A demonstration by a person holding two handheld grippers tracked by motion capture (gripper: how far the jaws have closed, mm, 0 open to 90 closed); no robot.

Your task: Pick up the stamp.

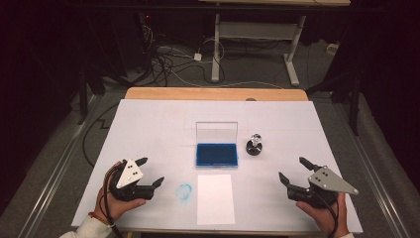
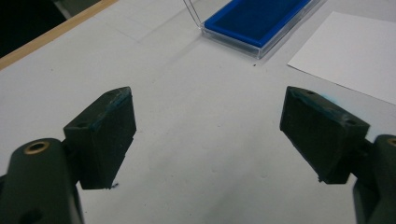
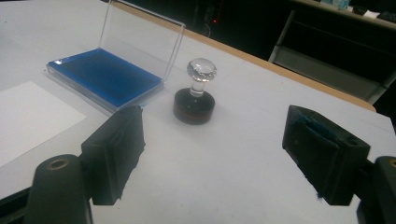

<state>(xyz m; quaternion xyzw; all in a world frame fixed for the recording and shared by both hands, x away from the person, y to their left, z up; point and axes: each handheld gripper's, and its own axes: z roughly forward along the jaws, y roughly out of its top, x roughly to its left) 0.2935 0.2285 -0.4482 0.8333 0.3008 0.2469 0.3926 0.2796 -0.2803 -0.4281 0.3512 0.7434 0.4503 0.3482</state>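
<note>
Nearest the bottom edge of the high view, a hand holds the left gripper (image 1: 152,171) at the lower left of the frame, and another hand holds the right gripper (image 1: 292,169) at the lower right. Both rest low over the table (image 1: 148,124), well apart from each other. In each gripper view the two black jaws stand wide apart with bare white table surface between them; neither gripper has hold of anything. Traces of blue ink show on the jaw pads.

Between the grippers, at the bottom centre of the high view, a white sheet of paper (image 1: 215,198) lies flat on the table. Just to its left is a faint blue ring-shaped ink mark (image 1: 184,192) on the white surface.

Farther up, at the centre of the frame, sits the blue ink pad (image 1: 216,154) in its clear case, with the clear lid (image 1: 216,132) standing upright at the back edge. Just to the right of the pad stands the stamp (image 1: 254,145), upright, with a dark round base and a clear knob on top; it is beside the pad, not touching it. In the right gripper view the stamp (image 3: 195,99) stands ahead of the jaws, in the upper middle of the frame.

Beyond the white surface the wooden table edge shows, then a grey floor with cables and the legs of another desk.
</note>
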